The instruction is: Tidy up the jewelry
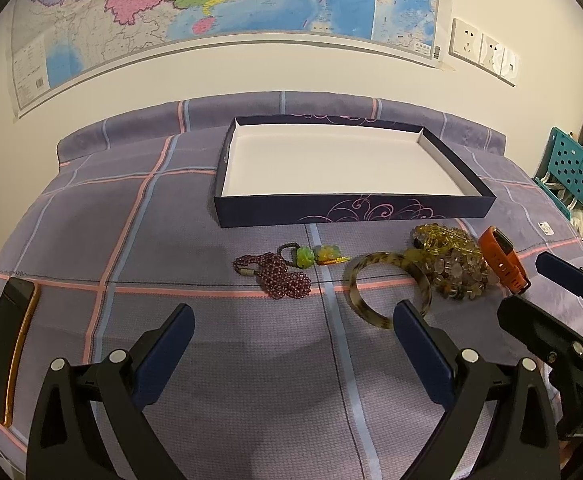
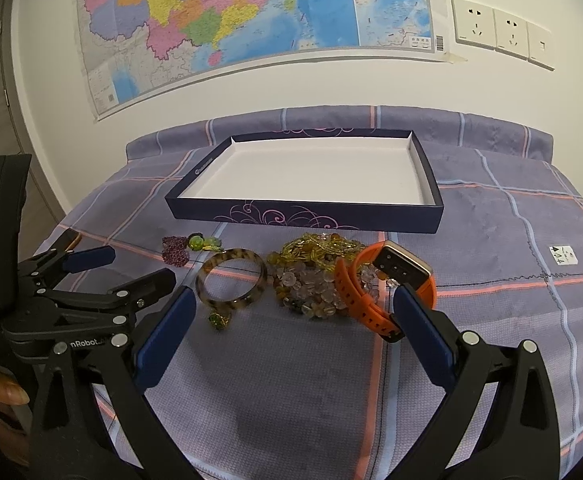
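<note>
A shallow dark blue box [image 1: 351, 210] [image 2: 303, 212] with a white, empty inside lies on the checked purple cloth. In front of it lie a purple bead bracelet [image 1: 287, 280] [image 2: 174, 251], green jade charms [image 1: 305, 257] [image 2: 197, 242], a tortoiseshell bangle [image 1: 375, 258] [image 2: 231, 254], a heap of yellow and clear beads [image 1: 451, 256] [image 2: 311, 276] and an orange watch [image 1: 503, 260] [image 2: 355, 292]. My left gripper [image 1: 293, 318] [image 2: 127, 270] is open just short of the bracelet and bangle. My right gripper [image 2: 294, 298] [image 1: 539, 288] is open, its right fingertip in front of the watch strap.
A dark phone [image 1: 7, 344] with a gold edge lies at the cloth's left edge. A small green stone [image 2: 219, 320] rests by the bangle's near side. A white tag [image 2: 563, 256] is on the cloth at right. A teal stool [image 1: 571, 168] stands beyond the right edge.
</note>
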Demonstrator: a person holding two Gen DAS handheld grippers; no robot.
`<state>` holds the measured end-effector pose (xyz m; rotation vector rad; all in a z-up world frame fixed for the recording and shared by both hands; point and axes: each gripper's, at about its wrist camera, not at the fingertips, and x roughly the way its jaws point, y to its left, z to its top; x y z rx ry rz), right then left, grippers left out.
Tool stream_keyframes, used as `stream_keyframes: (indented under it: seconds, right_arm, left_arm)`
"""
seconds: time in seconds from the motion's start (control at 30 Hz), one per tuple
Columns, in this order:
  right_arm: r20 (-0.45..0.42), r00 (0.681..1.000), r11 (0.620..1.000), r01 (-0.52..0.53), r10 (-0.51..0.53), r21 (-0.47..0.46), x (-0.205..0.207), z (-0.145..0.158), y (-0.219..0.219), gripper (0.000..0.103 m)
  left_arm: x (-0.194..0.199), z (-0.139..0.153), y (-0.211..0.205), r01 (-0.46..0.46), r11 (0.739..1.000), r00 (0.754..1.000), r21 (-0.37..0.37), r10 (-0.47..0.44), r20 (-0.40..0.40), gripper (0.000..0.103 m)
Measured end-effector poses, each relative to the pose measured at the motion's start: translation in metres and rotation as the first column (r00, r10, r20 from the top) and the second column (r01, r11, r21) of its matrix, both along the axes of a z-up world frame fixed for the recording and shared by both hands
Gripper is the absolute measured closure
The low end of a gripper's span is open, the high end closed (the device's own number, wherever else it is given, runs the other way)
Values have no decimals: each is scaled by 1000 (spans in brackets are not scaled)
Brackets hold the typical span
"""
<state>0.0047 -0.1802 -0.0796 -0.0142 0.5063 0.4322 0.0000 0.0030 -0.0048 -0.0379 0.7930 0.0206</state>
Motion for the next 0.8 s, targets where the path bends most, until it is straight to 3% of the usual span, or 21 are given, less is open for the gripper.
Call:
stream_keyframes:
  seconds: [0.8]
  right_arm:
    - [-1, 1000, 1000, -4, 4, 9, -1, 2, 0, 6]
  left_arm:
    - [1, 1, -3, 1, 1000, 1000, 0, -1, 3, 7]
